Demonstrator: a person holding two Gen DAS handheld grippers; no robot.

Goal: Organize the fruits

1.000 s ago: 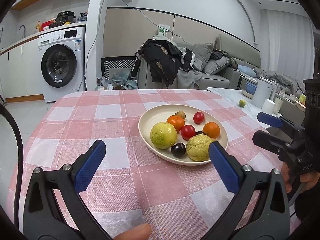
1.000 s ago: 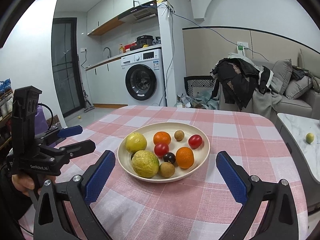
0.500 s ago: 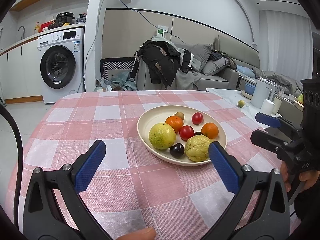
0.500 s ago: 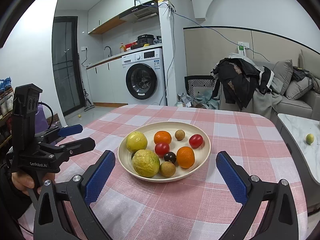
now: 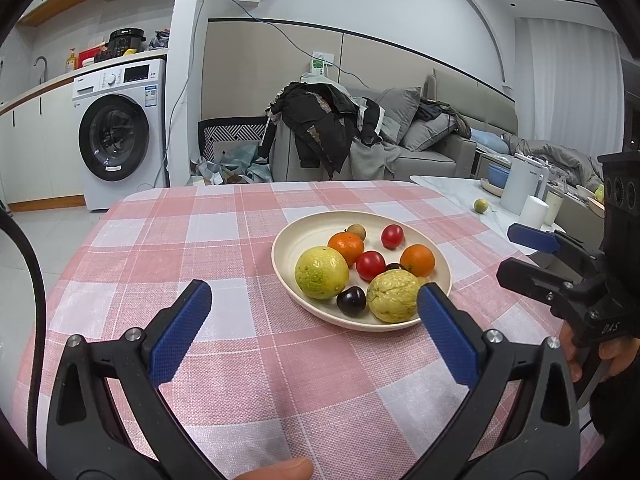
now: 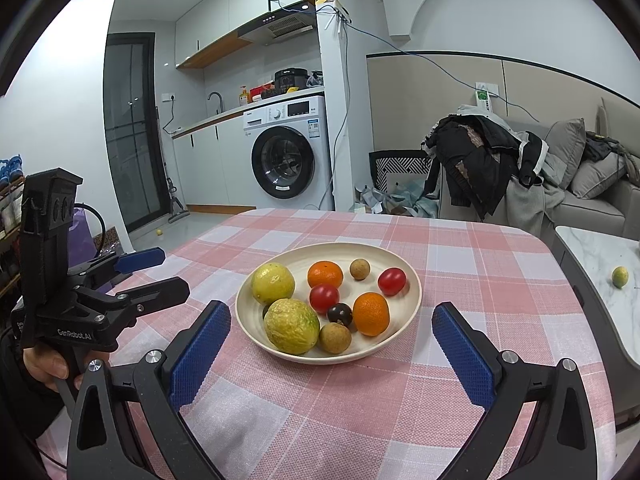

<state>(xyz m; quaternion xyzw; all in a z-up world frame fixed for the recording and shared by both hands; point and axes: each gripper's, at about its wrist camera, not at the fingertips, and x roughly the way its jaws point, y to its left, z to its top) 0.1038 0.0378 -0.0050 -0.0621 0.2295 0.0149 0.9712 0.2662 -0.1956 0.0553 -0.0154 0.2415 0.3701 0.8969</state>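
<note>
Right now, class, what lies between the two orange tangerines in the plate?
In the right wrist view, a red tomato lies between the two tangerines in the plate, with a dark plum just beside it.

Bare tablecloth (image 5: 224, 248) left, plate (image 5: 292, 240) crowded

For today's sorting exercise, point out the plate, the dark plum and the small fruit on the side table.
plate (image 6: 256, 332): right wrist view, bare near-left rim.
dark plum (image 6: 340, 314): right wrist view, its top.
small fruit (image 6: 620, 276): right wrist view, its middle.
</note>
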